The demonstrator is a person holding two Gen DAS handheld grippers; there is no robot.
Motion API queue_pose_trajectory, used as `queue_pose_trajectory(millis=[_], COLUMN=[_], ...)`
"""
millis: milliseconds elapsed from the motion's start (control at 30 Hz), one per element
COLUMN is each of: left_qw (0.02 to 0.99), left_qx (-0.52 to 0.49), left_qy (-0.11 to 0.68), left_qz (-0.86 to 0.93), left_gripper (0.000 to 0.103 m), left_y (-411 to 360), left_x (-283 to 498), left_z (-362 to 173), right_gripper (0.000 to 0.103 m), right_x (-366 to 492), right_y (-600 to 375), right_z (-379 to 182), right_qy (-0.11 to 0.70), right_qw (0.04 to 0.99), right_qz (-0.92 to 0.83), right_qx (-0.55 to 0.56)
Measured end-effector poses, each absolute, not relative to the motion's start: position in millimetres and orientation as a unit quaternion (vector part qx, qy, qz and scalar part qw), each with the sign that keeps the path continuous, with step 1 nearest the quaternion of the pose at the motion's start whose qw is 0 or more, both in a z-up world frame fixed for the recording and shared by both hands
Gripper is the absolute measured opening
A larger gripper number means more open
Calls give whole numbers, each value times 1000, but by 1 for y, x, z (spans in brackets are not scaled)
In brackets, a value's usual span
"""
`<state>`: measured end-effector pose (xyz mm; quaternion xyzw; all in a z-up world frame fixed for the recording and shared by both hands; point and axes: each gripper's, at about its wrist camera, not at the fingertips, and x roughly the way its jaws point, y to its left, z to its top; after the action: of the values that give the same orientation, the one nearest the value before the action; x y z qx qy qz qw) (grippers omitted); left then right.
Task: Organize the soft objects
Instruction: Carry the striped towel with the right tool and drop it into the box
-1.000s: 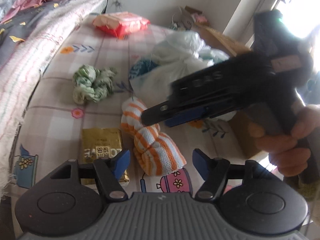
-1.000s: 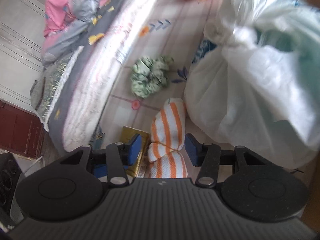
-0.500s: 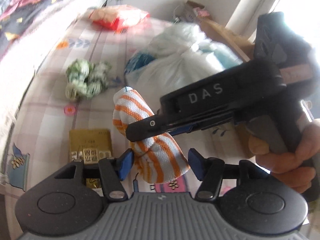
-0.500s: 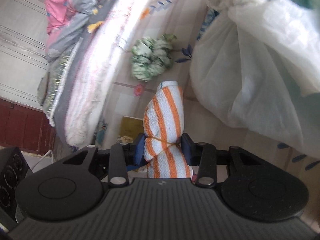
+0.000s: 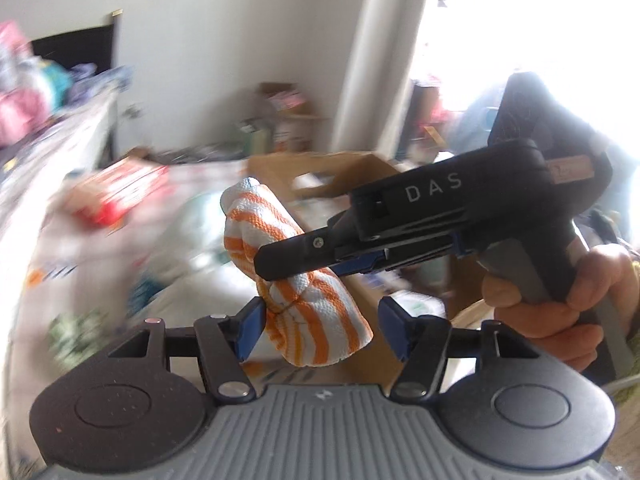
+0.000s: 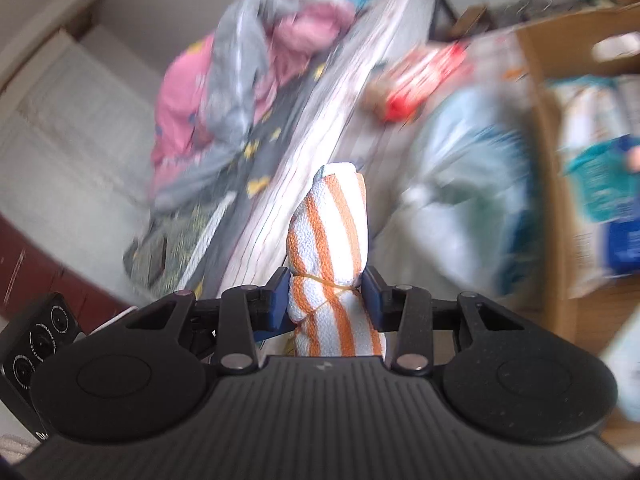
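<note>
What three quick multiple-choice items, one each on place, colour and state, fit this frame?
1. Where is the rolled towel?
A. flat on the bed
B. in the air between the right hand-held gripper's pads
C. inside the cardboard box

2. What colours are its stripes?
A. orange and white
B. green and white
C. pink and grey

3. How does the left hand-held gripper stand?
A. clamped on the towel
B. opening, right pad clear of the towel
C. out of view

Key: 1 B, both blue pads press its tied waist; 2 A, orange bands on white weave; 3 B, a gap shows at its right pad.
</note>
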<state>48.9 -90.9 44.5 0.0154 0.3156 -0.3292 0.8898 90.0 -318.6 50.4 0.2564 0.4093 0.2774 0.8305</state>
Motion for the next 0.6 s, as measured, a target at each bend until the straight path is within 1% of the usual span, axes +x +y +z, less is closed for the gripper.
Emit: queue_pose_trajectory(millis=[33,167,300,433,600], left_qw=[887,876,868,864,864], left_qx=[17,23,25,8,-9], left_qy=[311,306,327,349,363], left_qz=[-342,-371,-373,-362,-349], left_gripper=[64,66,66,66,66], left_y=[-101,-129,-145,-143,-127], left_x=[49,48,49,58,68], left_z=[47,47,33,23,22], right_gripper=[37,37,37,38,39], right_x=[86,63,52,63,91], right_y=[-334,-400,-463,-503,-512], right_z=[55,72,77,62,20], right_qy=[401,369,362,394,472], right_qw=[837,867,898,906,878], right_qz=[266,206,107,13,-57], right_qx=[261,263,224,155,55])
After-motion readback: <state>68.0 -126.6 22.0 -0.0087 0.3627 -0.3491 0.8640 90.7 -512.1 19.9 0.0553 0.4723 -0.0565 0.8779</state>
